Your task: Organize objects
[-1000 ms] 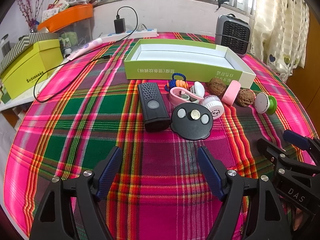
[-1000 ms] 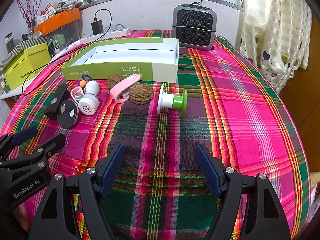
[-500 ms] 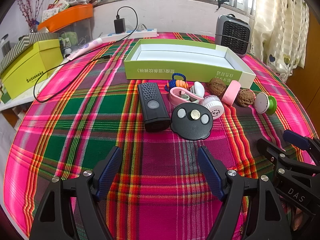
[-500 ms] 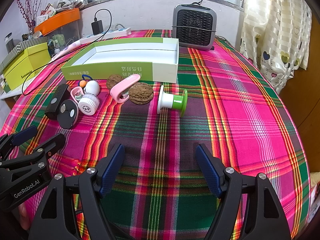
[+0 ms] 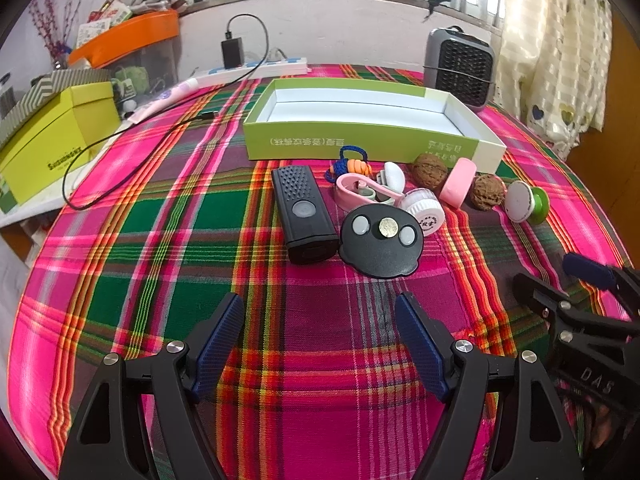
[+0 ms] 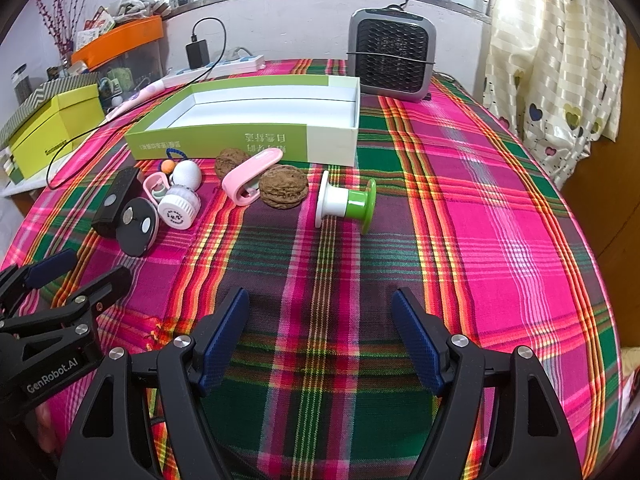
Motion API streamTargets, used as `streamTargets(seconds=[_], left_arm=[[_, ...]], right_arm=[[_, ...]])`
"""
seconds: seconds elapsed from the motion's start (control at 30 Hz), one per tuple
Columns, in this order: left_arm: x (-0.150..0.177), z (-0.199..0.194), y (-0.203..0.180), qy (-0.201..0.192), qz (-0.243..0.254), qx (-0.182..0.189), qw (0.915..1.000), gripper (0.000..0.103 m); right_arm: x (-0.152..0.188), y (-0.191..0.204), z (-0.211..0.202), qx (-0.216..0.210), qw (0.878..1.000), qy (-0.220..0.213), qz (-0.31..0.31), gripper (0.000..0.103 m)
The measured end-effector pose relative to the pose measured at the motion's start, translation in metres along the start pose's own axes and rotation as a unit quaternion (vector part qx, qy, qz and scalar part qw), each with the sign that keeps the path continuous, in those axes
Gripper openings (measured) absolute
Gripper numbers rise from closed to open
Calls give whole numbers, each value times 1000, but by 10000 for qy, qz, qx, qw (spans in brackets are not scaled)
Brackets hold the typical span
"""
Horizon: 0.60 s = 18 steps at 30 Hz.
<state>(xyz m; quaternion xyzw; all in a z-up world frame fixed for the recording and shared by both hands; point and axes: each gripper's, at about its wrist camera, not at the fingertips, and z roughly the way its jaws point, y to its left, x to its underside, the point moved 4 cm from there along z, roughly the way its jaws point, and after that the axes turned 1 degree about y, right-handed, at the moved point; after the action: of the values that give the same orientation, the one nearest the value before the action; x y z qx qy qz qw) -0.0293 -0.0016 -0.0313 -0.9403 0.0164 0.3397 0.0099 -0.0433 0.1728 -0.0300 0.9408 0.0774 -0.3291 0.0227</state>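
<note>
Nothing shifted over that last second: the left hand-held gripper point(image 5: 320, 340) and right hand-held gripper point(image 6: 320, 340) both hung released above the counter point(image 6: 500, 200), the trinkets point(image 5: 376, 236) unsorted beside the empty green box point(image 5: 360, 144).

Tablecloth point(image 5: 168, 240) plaid in magenta, green and purple with orange-yellow lines; open box point(image 5: 304, 144) lime green outside, white inside; remote point(image 5: 302, 208) black, grey button; round fob point(image 5: 380, 240) black with pale buttons; two walnuts point(image 6: 283, 192) brown; clip point(image 6: 250, 176) pink; spool point(image 6: 346, 202) white and green; gripper pads point(image 5: 218, 344) dark blue on black frames; curtain point(image 6: 560, 60) cream with hearts.
</note>
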Motion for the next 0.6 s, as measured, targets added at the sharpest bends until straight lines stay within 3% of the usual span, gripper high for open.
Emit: streamTargets(seconds=[0.6], left_arm=[[-19,8,33,8,-412,490,9979,77]], right_arm=[[-23,-34,10,-544,9963,59,660,74]])
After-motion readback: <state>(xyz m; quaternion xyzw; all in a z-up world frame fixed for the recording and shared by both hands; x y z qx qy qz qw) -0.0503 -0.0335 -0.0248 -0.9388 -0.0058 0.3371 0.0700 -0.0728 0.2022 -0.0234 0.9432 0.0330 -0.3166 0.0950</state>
